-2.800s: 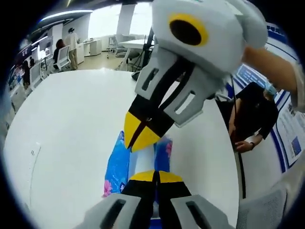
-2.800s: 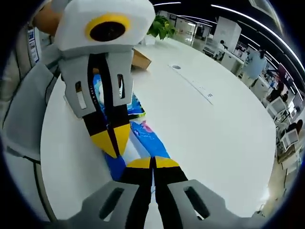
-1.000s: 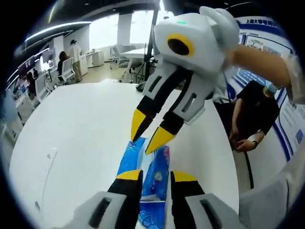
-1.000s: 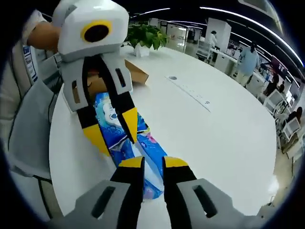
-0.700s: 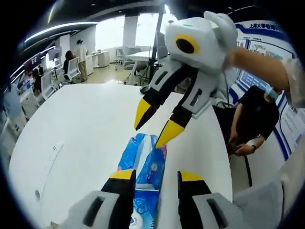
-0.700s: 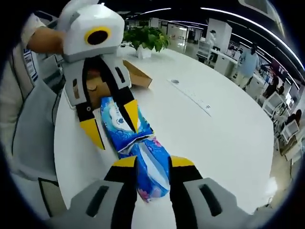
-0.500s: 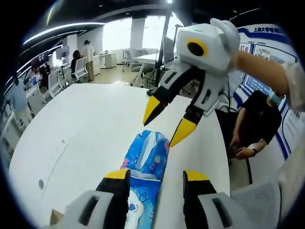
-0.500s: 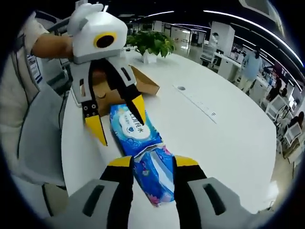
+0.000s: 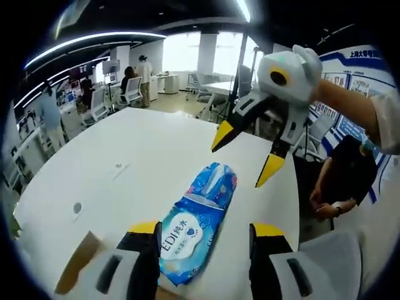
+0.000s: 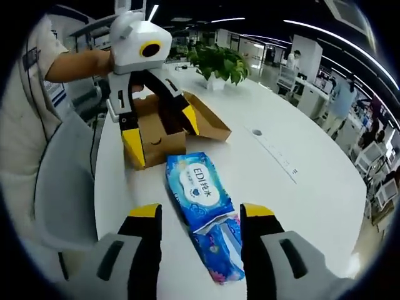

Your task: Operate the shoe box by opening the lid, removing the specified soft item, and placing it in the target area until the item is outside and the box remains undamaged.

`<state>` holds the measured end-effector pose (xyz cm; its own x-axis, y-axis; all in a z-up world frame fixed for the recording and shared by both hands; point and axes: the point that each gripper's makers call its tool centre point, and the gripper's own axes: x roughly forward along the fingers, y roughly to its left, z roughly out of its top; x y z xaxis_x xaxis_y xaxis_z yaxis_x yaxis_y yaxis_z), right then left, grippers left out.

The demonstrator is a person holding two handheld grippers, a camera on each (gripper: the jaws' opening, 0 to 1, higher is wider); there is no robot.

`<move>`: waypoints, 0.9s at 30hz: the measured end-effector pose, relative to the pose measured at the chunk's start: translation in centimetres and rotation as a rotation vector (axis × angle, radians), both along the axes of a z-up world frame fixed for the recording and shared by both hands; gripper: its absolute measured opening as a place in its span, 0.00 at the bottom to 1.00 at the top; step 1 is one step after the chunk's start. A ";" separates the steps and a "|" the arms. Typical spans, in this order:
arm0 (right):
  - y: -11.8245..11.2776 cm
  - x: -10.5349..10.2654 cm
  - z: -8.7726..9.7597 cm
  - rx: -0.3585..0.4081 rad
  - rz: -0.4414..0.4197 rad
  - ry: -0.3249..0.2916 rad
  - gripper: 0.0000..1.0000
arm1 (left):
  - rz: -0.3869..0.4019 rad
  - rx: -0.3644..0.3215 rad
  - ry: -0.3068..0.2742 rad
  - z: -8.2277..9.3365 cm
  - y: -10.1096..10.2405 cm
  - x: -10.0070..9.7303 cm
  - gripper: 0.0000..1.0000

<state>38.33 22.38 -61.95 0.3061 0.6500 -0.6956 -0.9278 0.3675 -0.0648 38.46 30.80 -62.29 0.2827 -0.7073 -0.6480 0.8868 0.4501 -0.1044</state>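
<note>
A long blue soft pack of wipes (image 9: 197,219) lies flat on the white table (image 9: 125,156), free of both grippers. My left gripper (image 9: 206,229) is open, its yellow-tipped jaws wide on either side of the pack's near end. My right gripper (image 9: 245,153) hovers open over the pack's far end. In the right gripper view the pack (image 10: 195,186) lies between my right gripper's (image 10: 201,211) open jaws. Beyond it stands the brown cardboard shoe box (image 10: 156,134), its lid (image 10: 209,122) folded open. My left gripper (image 10: 161,137) hangs open in front of the box.
A corner of the box (image 9: 78,269) shows at the lower left. A person (image 9: 340,169) sits past the table's right edge. A grey chair (image 10: 59,187) stands by the table's near edge. A potted plant (image 10: 222,62) and a socket strip (image 10: 275,153) are on the table.
Both grippers were shut on the pack; they have opened, let it go and drawn back from each other. The pack now lies on the table.
</note>
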 end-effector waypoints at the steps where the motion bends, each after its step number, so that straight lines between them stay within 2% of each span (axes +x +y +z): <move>1: 0.3 -0.1 0.1 -0.003 0.006 -0.002 0.48 | 0.009 0.000 0.000 0.1 0.5 0.0 0.59; 6: 2.0 -0.4 0.8 -0.004 0.034 -0.001 0.52 | 0.059 -0.003 -0.014 0.6 3.6 -0.1 0.60; 9: 3.1 -0.6 1.2 -0.013 0.057 -0.016 0.56 | 0.097 0.005 -0.070 1.2 5.5 0.2 0.60; 15: 5.4 -1.5 1.6 -0.018 0.109 -0.009 0.58 | 0.176 -0.021 -0.095 2.5 9.1 -0.2 0.60; 27: 9.3 -2.3 1.4 -0.040 0.187 -0.013 0.59 | 0.296 -0.014 -0.086 2.1 16.4 -1.8 0.61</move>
<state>36.06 31.64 -60.53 0.1911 0.6686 -0.7187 -0.9788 0.1852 -0.0879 36.66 47.17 -60.16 0.5316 -0.5944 -0.6034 0.7230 0.6895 -0.0423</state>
